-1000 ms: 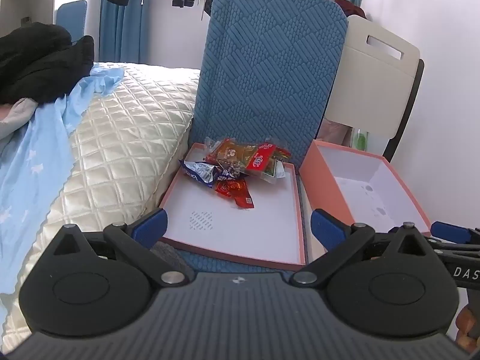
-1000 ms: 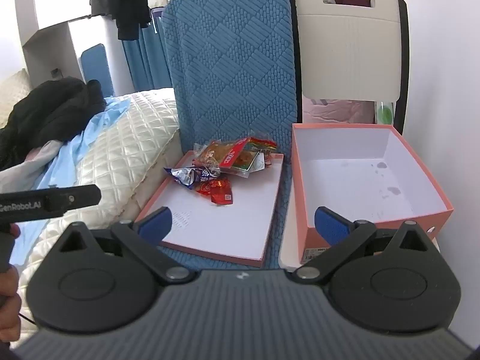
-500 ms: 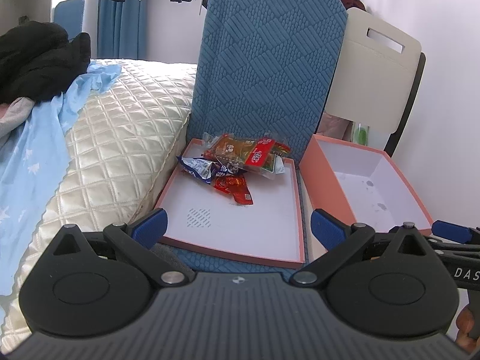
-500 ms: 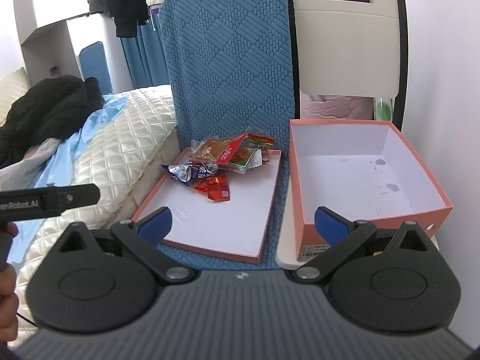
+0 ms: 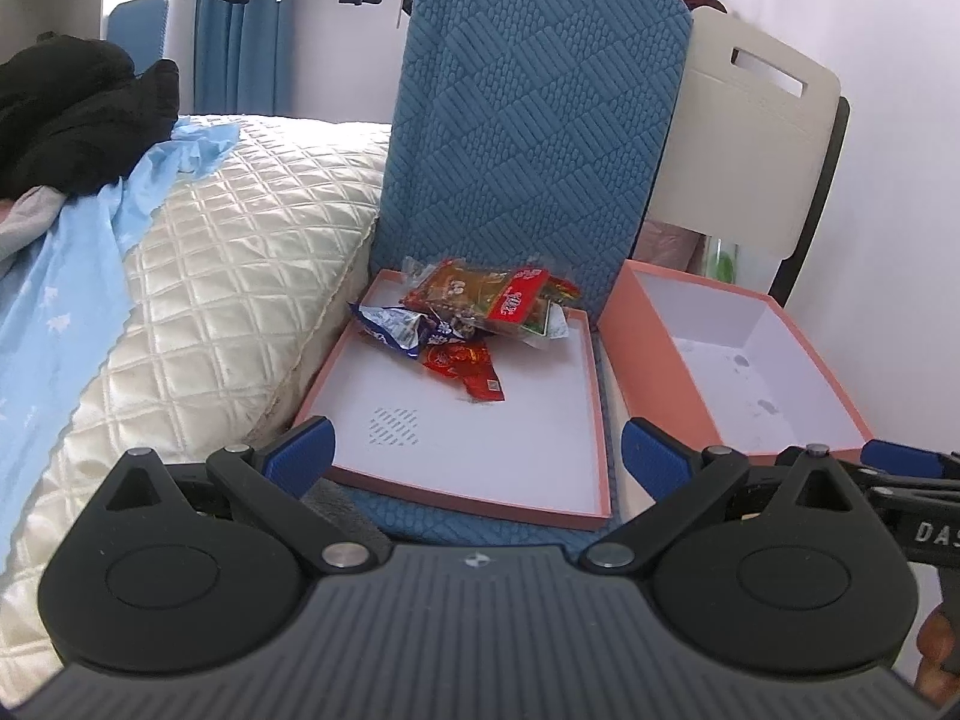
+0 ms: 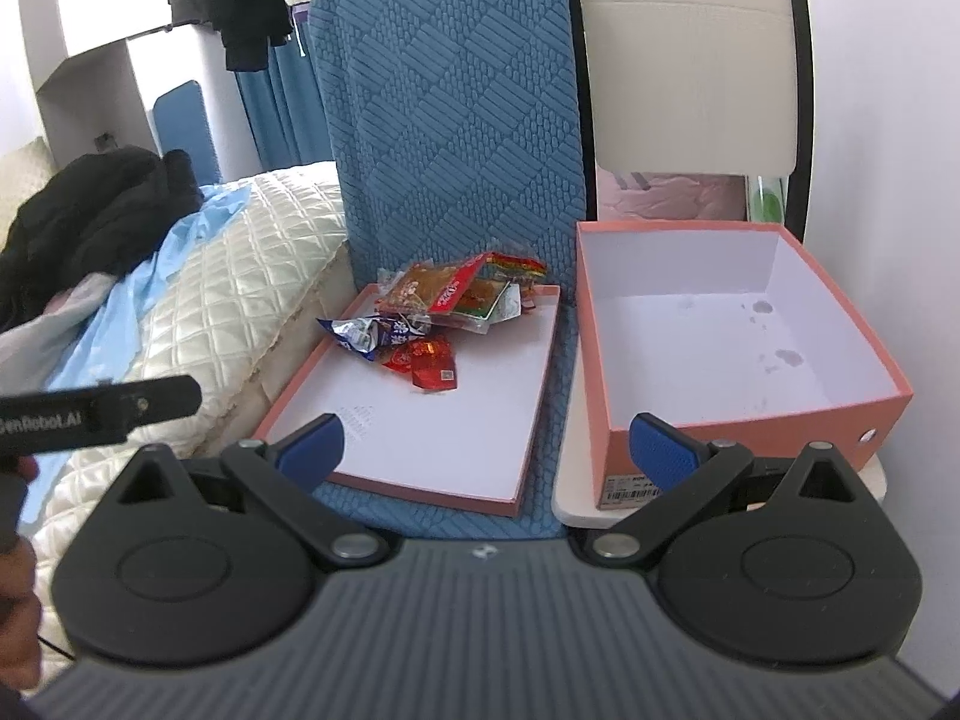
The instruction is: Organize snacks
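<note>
Ahead of your left gripper (image 5: 474, 453), the box lid (image 5: 480, 456) lies flat on the padded chair seat (image 5: 480, 519), with the pile of snack packets (image 5: 474, 315) at its far end, against the chair back (image 5: 528, 138). To your right of the lid stands the open box (image 6: 744, 354), straight ahead of your right gripper (image 6: 486, 447). The quilted bed (image 5: 210, 276) lies to your left, with the heap of clothes (image 5: 72, 120) on its far side.

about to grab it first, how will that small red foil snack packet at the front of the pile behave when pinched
The small red foil snack packet looks crinkled and thin, so it will probably flex and crumple rather than stay stiff. Its glossy wrapper may slip. It seems light, and lying loose on the shallow pink box lid, it would likely slide if pushed.
</note>
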`<state>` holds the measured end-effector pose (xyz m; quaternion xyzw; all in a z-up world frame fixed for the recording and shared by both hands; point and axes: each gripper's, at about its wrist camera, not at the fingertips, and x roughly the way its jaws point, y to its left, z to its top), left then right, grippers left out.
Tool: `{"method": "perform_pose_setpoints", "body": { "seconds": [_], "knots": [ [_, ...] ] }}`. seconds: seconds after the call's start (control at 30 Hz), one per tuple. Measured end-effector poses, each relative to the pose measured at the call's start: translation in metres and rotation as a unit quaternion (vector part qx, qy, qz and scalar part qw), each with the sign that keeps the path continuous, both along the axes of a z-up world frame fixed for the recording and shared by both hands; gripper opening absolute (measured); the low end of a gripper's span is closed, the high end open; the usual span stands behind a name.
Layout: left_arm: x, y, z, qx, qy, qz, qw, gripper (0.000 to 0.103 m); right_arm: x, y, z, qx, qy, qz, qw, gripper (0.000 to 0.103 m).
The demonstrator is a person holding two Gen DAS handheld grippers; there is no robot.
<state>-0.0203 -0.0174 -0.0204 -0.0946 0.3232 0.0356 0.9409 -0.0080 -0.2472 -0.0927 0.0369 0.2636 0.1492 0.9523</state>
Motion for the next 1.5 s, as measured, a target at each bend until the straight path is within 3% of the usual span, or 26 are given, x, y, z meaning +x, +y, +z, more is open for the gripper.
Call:
{"method": "perform_pose_setpoints", "body": {
  "seconds": [0.13, 1.13, 1.5],
  "knots": [
    [0.006, -0.003, -0.007, 0.003, 0.009, -0.008, 0.9999, 0.103, -0.003, 0.001, -0.001, -0.018, -0.005, 0.005, 1.0, 0.103],
    [0.008, 0.004, -0.01, -0.004, 0.02, -0.005, 0.9998, 0.103, 0.003, 0.001, -0.009, -0.001, 0.027, 0.003, 1.0, 0.103],
    [0.008, 0.01, -0.015, -0.025, 0.027, 0.003, 0.9993, 0.103, 0.001, 0.004, -0.009, -0.001, 0.03, 0.01, 0.999, 0.103]
  ]
}}
